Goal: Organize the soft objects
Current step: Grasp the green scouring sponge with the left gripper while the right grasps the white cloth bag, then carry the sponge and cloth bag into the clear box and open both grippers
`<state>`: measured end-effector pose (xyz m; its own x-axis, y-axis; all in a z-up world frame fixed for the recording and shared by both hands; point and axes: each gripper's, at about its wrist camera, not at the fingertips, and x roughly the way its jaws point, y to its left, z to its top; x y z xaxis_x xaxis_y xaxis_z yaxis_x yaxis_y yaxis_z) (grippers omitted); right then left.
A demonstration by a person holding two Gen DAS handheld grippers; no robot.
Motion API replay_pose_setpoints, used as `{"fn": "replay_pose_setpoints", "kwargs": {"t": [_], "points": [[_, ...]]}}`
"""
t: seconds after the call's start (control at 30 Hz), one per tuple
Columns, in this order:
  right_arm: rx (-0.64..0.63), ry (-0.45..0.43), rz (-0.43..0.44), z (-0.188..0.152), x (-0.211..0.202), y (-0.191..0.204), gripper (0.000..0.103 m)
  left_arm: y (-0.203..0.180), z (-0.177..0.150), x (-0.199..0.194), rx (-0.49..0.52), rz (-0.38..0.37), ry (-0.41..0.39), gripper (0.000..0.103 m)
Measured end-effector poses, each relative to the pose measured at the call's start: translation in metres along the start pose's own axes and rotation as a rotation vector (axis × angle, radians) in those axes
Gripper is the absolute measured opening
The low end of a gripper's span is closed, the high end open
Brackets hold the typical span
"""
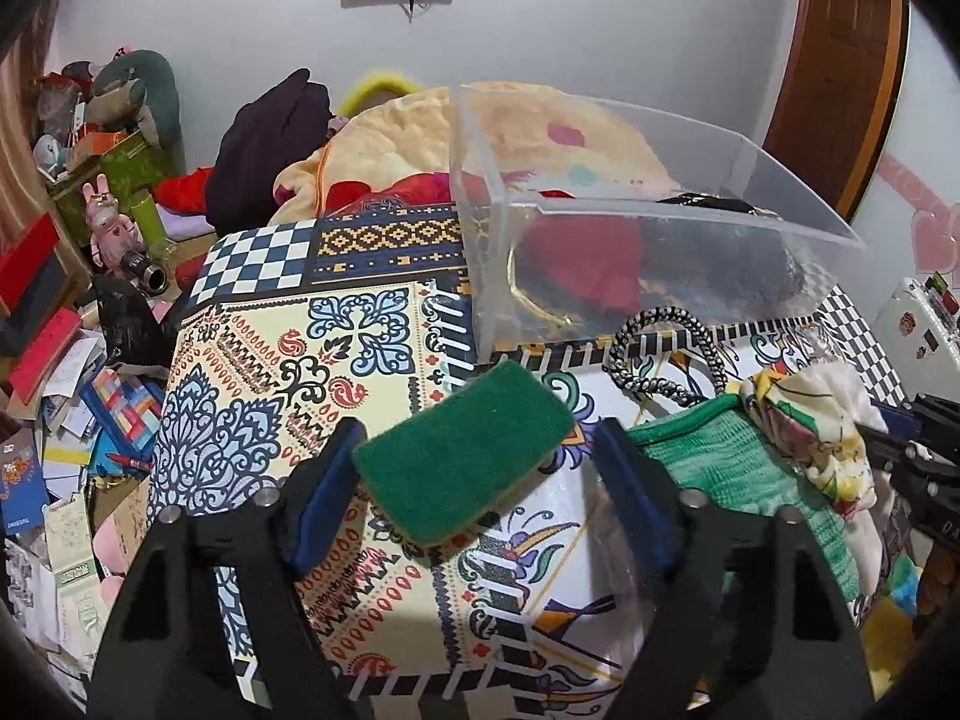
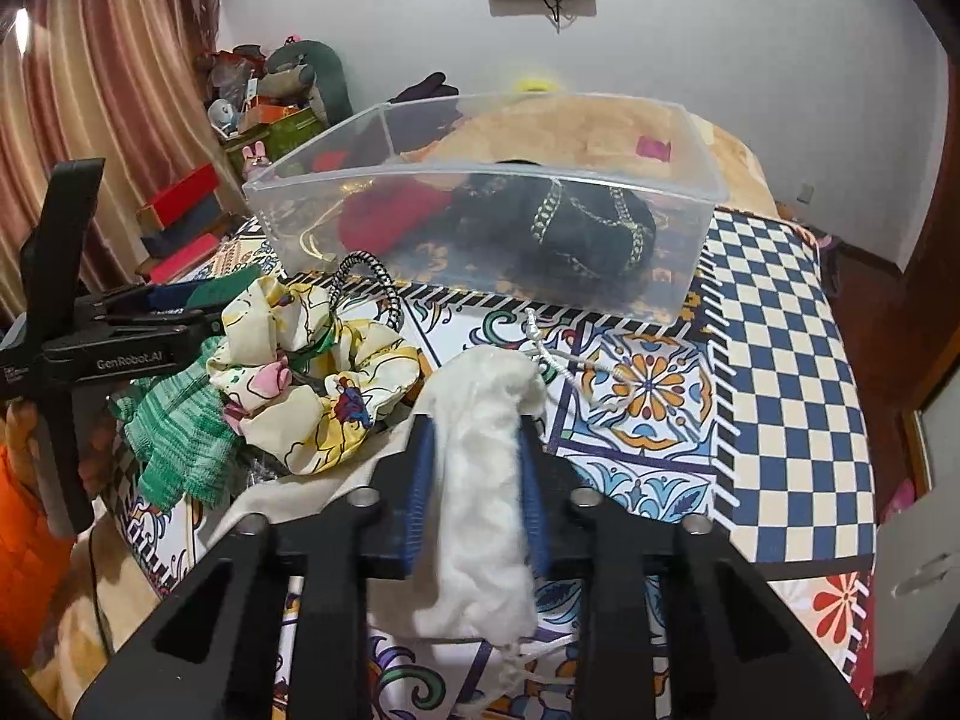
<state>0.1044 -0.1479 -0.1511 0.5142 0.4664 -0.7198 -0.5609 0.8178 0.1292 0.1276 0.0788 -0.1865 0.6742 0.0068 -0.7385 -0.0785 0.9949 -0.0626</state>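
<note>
Inside the clear bin (image 2: 690, 252), two items are stowed; cotton (image 2: 480, 480) is clamped by right claw (image 2: 474, 480), sponge (image 1: 465, 450) straddled, ungripped, by left claw (image 1: 474, 468).

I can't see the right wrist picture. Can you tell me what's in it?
The right gripper squeezes a fluffy white cotton wad over a patterned cloth. Behind it stands a clear plastic bin; a floral scrunchie lies to the left.
</note>
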Motion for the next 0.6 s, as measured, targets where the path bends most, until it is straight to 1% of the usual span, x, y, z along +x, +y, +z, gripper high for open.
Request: {"fn": "replay_pose_setpoints", "kwargs": {"t": [0.07,0.17,0.37,0.6], "points": [[0.005,-0.012,-0.013,0.001,-0.003,-0.003,0.016,-0.002,-0.001,-0.002,0.008,-0.002,-0.004,0.064],[0.019,-0.032,-0.032,0.002,-0.009,-0.007,0.013,-0.005,-0.002,-0.008,0.015,-0.008,-0.016,0.062],[0.045,-0.087,-0.075,0.008,-0.027,-0.020,0.013,-0.015,-0.002,-0.032,0.055,0.003,-0.073,0.061],[0.041,-0.171,-0.126,0.023,-0.053,-0.026,0.013,-0.022,0.019,-0.066,0.057,-0.028,-0.167,0.061]]}}
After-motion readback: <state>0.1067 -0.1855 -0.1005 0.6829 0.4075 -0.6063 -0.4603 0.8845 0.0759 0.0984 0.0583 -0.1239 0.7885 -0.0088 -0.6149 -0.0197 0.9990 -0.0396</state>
